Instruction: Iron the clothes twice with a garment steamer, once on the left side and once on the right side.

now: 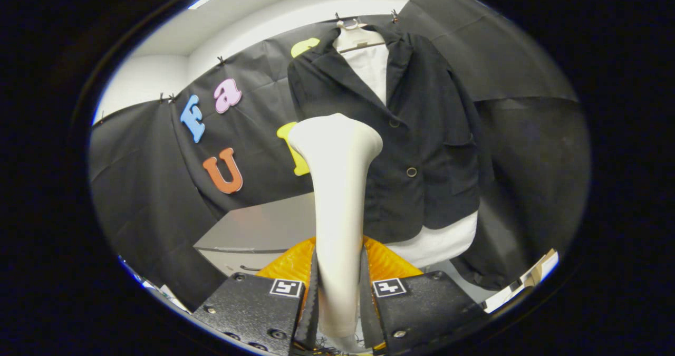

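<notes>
My gripper is shut on the handle of a cream garment steamer, which stands upright between the fingers. Its wide head rises in front of the left half of a black jacket. The jacket hangs on a hanger over a white shirt, a little beyond the steamer head and to its right. The steamer covers part of the jacket's left front panel. Whether the head touches the cloth I cannot tell.
A grey table stands below and left of the jacket, against the black cloth wall. An orange ribbed object lies just behind the fingers at the steamer's base. A pale board edge shows low on the right.
</notes>
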Demonstrator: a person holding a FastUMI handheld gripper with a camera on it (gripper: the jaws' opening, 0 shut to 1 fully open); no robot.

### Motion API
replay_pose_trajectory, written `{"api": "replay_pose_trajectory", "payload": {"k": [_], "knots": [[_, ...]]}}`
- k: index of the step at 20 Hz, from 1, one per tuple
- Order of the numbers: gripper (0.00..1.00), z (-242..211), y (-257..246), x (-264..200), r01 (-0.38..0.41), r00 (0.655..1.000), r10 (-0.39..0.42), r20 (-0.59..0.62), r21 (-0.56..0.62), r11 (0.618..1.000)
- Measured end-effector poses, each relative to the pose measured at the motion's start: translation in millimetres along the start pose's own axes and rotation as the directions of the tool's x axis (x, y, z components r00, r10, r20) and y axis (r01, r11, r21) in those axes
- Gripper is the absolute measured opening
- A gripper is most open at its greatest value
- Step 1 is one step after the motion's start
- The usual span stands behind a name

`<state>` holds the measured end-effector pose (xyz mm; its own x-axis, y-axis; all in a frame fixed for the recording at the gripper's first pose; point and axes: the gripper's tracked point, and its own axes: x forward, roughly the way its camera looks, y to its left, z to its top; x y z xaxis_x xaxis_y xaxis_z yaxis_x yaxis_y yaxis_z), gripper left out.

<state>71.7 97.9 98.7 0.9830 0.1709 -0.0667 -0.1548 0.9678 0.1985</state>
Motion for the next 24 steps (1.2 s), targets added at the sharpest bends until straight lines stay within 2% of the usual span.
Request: {"api": "replay_pose_trajectory", "payload": {"k": [5, 12, 19, 24], "knots": [[0.36, 43, -21, 6, -0.029, 0.996, 0.034, 0.084, -0.068, 0.997], [0.36, 116, -25, 28, -0.051, 0.974, 0.085, 0.208, -0.166, 0.985], [0.36, 193, -13, 55, -0.008, 0.945, 0.076, 0.317, -0.210, 0.978], [0.35, 242, 7, 56, 0.041, 0.903, 0.079, 0.422, -0.267, 0.963]]}}
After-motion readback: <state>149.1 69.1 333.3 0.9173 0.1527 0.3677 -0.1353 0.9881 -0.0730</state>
